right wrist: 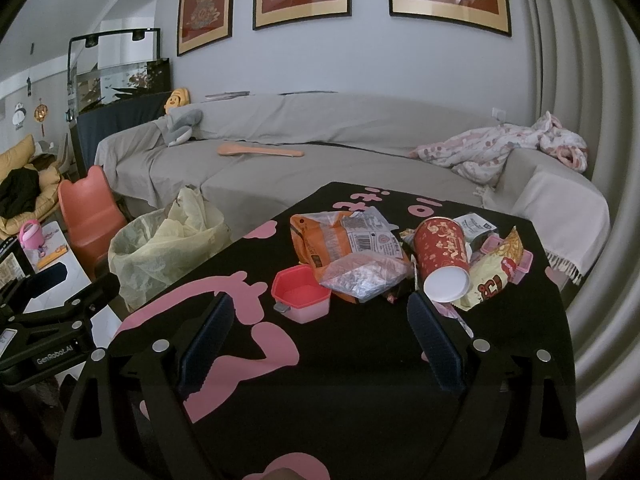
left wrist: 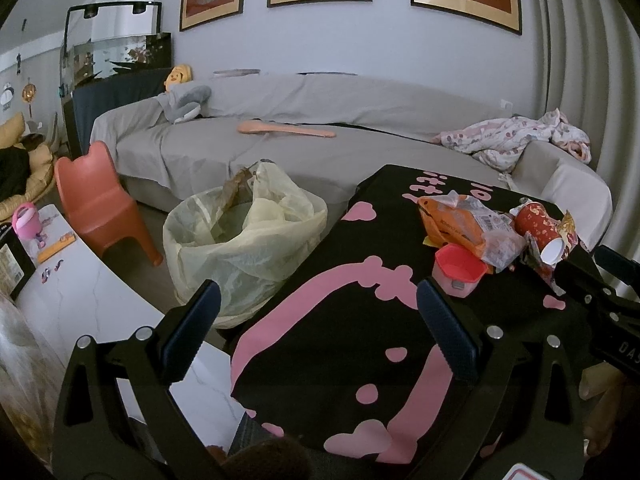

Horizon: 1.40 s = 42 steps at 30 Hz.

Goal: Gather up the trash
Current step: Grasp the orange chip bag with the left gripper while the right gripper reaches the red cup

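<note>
My left tool (left wrist: 318,320): fingers spread wide, nothing between them, held over the near-left part of the table (left wrist: 360,300), which is draped in a black cloth with pink shapes.

My right tool (right wrist: 318,322): fingers spread wide too, empty, held over the same table (right wrist: 360,380) and facing the heap of trash. Its right fingertip sits just in front of the cup's mouth; I cannot tell whether they touch.

Trash, all on the far-right part of the table:
- Red paper cup (right wrist: 442,258) with gold print, lying on its side, white mouth toward me. Also seen from the left view (left wrist: 540,228).
- Orange snack bag (right wrist: 332,240), crumpled, barcode label up, left of the cup.
- Clear plastic bag (right wrist: 362,276), crinkled, lying over the near edge of the orange bag.
- Small pink tub (right wrist: 302,296), upright, open top, at the near-left edge of the heap, touching the clear bag. Left view (left wrist: 460,270).
- Yellow wrapper (right wrist: 494,276) with red print, right of the cup, against it.
- White label scrap (right wrist: 474,224) behind the cup.

Bin liner (left wrist: 244,240): pale yellow, translucent, standing open on the floor just left of the table, a brownish scrap at its back rim. Right view (right wrist: 168,252).

Surroundings: orange child's chair (left wrist: 102,208) left of the liner; grey-covered sofa (left wrist: 300,136) behind; patterned blanket (left wrist: 516,140) bunched at the sofa's right end.
</note>
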{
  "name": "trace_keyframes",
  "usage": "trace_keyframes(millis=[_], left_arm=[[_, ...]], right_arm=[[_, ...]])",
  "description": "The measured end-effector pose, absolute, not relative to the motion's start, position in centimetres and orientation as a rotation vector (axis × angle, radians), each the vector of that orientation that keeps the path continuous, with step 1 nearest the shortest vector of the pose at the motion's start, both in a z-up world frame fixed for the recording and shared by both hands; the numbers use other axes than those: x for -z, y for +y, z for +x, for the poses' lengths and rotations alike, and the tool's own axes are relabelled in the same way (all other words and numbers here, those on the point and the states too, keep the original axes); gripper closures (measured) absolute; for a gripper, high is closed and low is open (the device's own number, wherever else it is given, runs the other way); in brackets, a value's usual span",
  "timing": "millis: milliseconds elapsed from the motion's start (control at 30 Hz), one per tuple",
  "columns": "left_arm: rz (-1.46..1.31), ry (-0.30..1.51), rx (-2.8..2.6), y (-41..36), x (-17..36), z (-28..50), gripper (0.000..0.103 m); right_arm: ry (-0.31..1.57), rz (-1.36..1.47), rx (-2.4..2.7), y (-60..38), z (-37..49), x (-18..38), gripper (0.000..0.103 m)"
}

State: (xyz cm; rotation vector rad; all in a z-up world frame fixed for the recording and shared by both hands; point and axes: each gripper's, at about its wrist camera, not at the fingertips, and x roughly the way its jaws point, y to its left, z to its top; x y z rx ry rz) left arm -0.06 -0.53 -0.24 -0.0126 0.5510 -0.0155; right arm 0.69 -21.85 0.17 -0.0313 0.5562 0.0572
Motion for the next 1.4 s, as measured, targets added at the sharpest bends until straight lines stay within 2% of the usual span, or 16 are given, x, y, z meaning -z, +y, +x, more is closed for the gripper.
trace_keyframes(millis=[367, 700, 867, 1067, 1167, 1267, 1300, 1333, 1367, 1400], left_arm=[[-0.058, 0.619, 0.191, -1.9, 1.3, 3.9, 0.009], [-0.088, 0.768, 0.415, -6.9, 4.5, 11.4, 0.009], [-0.148, 0.805, 0.475, -8.3, 4.1, 15.3, 0.009], [-0.198, 0.914, 0.563, -11.2, 4.6, 20.5, 0.015], [-0.188, 0.987, 0.57, -12.5, 5.9, 22.5, 0.024], [-0.177, 1.053, 0.556, -13.8, 7.4, 24.8, 0.028], [-0.179, 1.058, 0.562, -14.1, 7.7, 25.2, 0.033], [-0.179, 1.057, 0.57, -14.4, 7.7, 25.2, 0.039], [-0.176, 1.051, 0.575, -14.6, 7.7, 25.5, 0.063], [-0.18, 1.042, 0.583, -14.5, 7.4, 25.5, 0.075]], right_arm=[[0.54, -0.031, 0.064, -26.9, 1.6, -0.4, 0.018], [0.566, -0.013, 0.181, -33.2, 2.4, 0.8, 0.018], [0.57, 0.009, 0.22, -35.6, 2.9, 0.9, 0.018], [0.564, 0.012, 0.237, -36.8, 3.8, 0.1, 0.018], [0.565, 0.018, 0.228, -37.0, 4.7, -0.3, 0.018], [0.588, 0.014, 0.205, -36.9, 6.1, -0.3, 0.018], [0.596, 0.012, 0.2, -36.8, 6.6, -0.2, 0.018], [0.606, 0.009, 0.191, -36.6, 7.3, -0.2, 0.018], [0.62, 0.005, 0.182, -36.4, 7.9, -0.1, 0.018], [0.629, 0.002, 0.177, -36.2, 8.4, -0.1, 0.018]])
